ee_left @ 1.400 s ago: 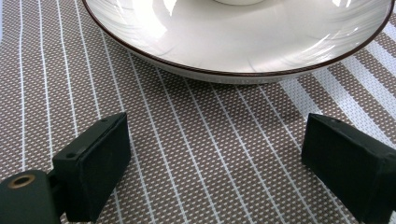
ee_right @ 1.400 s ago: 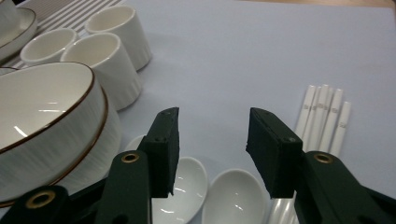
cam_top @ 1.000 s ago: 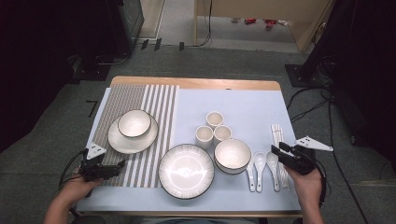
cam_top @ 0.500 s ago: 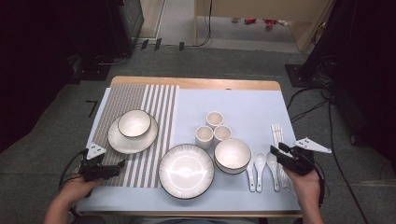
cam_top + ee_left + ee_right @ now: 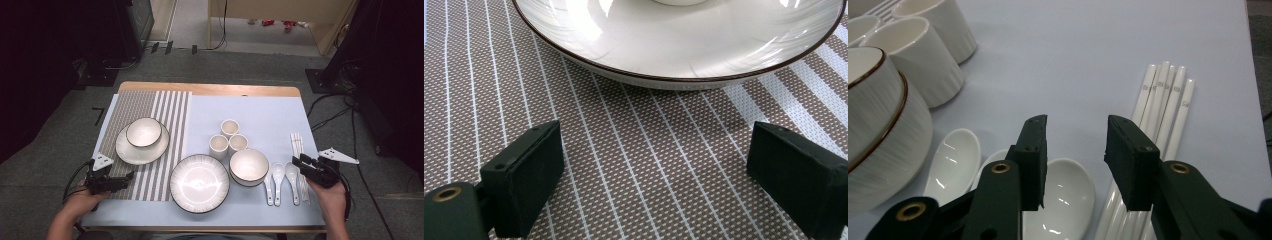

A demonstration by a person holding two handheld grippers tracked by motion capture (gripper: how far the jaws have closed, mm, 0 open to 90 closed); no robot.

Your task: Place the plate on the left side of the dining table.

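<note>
My right gripper [image 5: 301,161] hovers at the table's right front, over the handles of white spoons [image 5: 278,175] and beside white chopsticks [image 5: 297,142]. In the right gripper view its jaws [image 5: 1075,135] stand apart with nothing between them; they have just closed a little. Below them lie a spoon bowl [image 5: 1065,195] and the chopsticks [image 5: 1168,105]. My left gripper [image 5: 128,176] rests low on the striped placemat [image 5: 165,107], open. Its wide-set jaws [image 5: 654,165] point at the rim of a white plate [image 5: 674,45], short of touching it.
A bowl [image 5: 144,132] sits on that plate [image 5: 125,151] at the left. A large plate [image 5: 199,183] lies front centre, stacked bowls [image 5: 249,166] to its right, three cups [image 5: 229,128] behind. The table's front edge is near both hands.
The right gripper has shifted only slightly over the spoons. The left gripper and all the tableware stay where they were.
</note>
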